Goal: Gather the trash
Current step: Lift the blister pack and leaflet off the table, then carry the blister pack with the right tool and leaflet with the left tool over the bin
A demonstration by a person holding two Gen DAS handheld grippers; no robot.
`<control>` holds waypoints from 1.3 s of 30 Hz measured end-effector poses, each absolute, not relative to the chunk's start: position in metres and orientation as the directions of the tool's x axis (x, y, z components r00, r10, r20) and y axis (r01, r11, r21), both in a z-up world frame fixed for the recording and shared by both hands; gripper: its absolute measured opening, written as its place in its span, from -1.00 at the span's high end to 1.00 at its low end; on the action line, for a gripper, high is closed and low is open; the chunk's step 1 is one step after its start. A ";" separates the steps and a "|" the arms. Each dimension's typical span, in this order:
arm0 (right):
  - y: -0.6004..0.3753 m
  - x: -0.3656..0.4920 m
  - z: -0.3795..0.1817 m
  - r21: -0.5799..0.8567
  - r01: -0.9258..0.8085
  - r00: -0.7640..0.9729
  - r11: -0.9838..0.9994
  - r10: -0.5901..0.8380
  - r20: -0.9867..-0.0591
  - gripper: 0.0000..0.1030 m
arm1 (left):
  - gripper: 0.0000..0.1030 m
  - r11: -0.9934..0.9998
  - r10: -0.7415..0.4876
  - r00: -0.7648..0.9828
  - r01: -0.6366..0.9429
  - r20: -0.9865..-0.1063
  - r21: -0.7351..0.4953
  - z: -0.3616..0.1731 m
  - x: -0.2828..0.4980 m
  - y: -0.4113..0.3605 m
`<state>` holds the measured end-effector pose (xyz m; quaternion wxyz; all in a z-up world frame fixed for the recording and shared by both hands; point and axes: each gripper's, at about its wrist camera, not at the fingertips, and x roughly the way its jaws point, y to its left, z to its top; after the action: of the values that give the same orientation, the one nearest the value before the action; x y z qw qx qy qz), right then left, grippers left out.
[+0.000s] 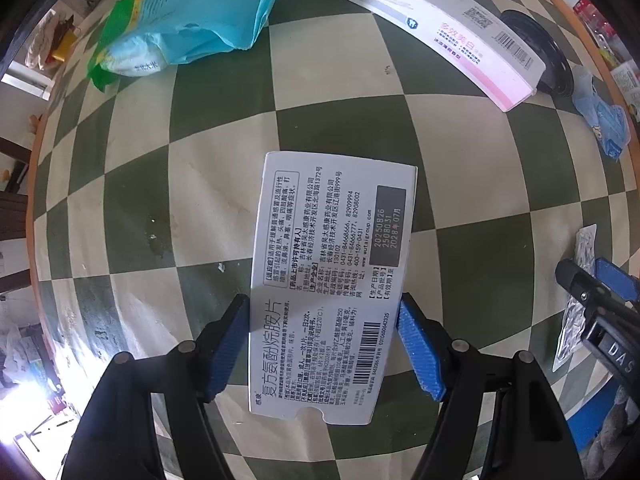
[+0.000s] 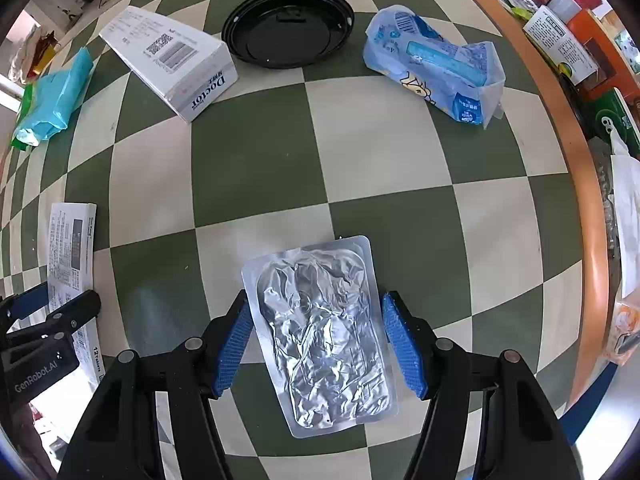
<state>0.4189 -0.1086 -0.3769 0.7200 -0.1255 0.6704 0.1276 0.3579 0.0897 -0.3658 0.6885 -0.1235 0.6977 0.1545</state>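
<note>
A white medicine box lies on the green and cream checkered table, between the blue pads of my left gripper. The pads touch its two long sides, so the gripper is shut on it. A crumpled silver foil blister pack lies between the fingers of my right gripper. The left pad touches its edge and the right pad stands just off it, so the gripper is open around it. The box also shows at the left of the right wrist view.
A white toothpaste box, a black plastic lid, a blue-white wrapper and a teal and green bag lie farther back. The table's orange rim runs along the right, with packages beyond it.
</note>
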 end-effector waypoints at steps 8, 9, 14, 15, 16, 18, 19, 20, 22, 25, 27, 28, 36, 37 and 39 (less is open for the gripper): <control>-0.124 0.419 -0.360 0.067 -0.318 0.070 0.946 0.093 -0.993 -0.28 | -0.37 0.916 0.087 0.037 -0.396 -0.996 0.065 -0.334 0.351 0.074; -0.125 0.418 -0.356 0.075 -0.321 0.073 0.944 0.103 -0.992 -0.28 | -0.37 0.915 0.087 0.044 -0.399 -0.995 0.063 -0.331 0.349 0.073; -0.129 0.411 -0.332 0.113 -0.333 0.092 0.936 0.152 -0.984 -0.28 | -0.37 0.912 0.105 0.091 -0.406 -0.990 0.059 -0.306 0.331 0.068; -0.130 0.410 -0.328 0.121 -0.334 0.094 0.935 0.161 -0.982 -0.28 | -0.37 0.912 0.106 0.100 -0.406 -0.989 0.057 -0.302 0.328 0.068; -0.130 0.406 -0.323 0.127 -0.340 0.098 0.932 0.170 -0.981 -0.28 | -0.37 0.911 0.107 0.111 -0.408 -0.988 0.053 -0.295 0.323 0.068; -0.129 0.397 -0.313 0.138 -0.344 0.111 0.929 0.186 -0.976 -0.28 | -0.37 0.910 0.111 0.133 -0.411 -0.985 0.047 -0.285 0.312 0.068; -0.128 0.391 -0.309 0.147 -0.344 0.114 0.928 0.197 -0.974 -0.28 | -0.37 0.910 0.114 0.142 -0.413 -0.983 0.046 -0.279 0.306 0.069; -0.128 0.384 -0.304 0.156 -0.343 0.119 0.926 0.208 -0.971 -0.28 | -0.37 0.908 0.114 0.153 -0.417 -0.982 0.041 -0.274 0.297 0.070; -0.126 0.371 -0.295 0.167 -0.344 0.129 0.924 0.223 -0.966 -0.28 | -0.37 0.906 0.117 0.170 -0.423 -0.978 0.035 -0.266 0.283 0.074; -0.114 0.339 -0.279 0.186 -0.343 0.141 0.921 0.246 -0.959 -0.28 | -0.37 0.901 0.116 0.201 -0.433 -0.973 0.018 -0.257 0.255 0.085; -0.107 0.316 -0.269 0.193 -0.350 0.154 0.917 0.259 -0.953 -0.28 | -0.37 0.898 0.118 0.222 -0.440 -0.968 0.009 -0.253 0.230 0.090; -0.100 0.305 -0.268 0.193 -0.354 0.160 0.915 0.262 -0.952 -0.28 | -0.37 0.897 0.115 0.229 -0.443 -0.967 0.002 -0.254 0.221 0.095; -0.090 0.193 -0.252 0.223 -0.317 0.201 0.922 0.296 -0.934 -0.28 | -0.37 0.894 0.053 0.262 -0.443 -0.963 -0.071 -0.258 0.115 0.102; -0.093 0.174 -0.253 0.239 -0.299 0.194 0.924 0.304 -0.933 -0.28 | -0.37 0.892 0.043 0.258 -0.446 -0.965 -0.080 -0.261 0.104 0.102; -0.096 0.150 -0.257 0.247 -0.285 0.177 0.926 0.304 -0.936 -0.28 | -0.37 0.884 0.024 0.240 -0.459 -0.970 -0.092 -0.269 0.080 0.102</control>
<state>0.1500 -0.0960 -0.2570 0.7672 0.0078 0.6120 0.1920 0.0803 0.1016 -0.2693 0.7661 -0.1823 0.5959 0.1575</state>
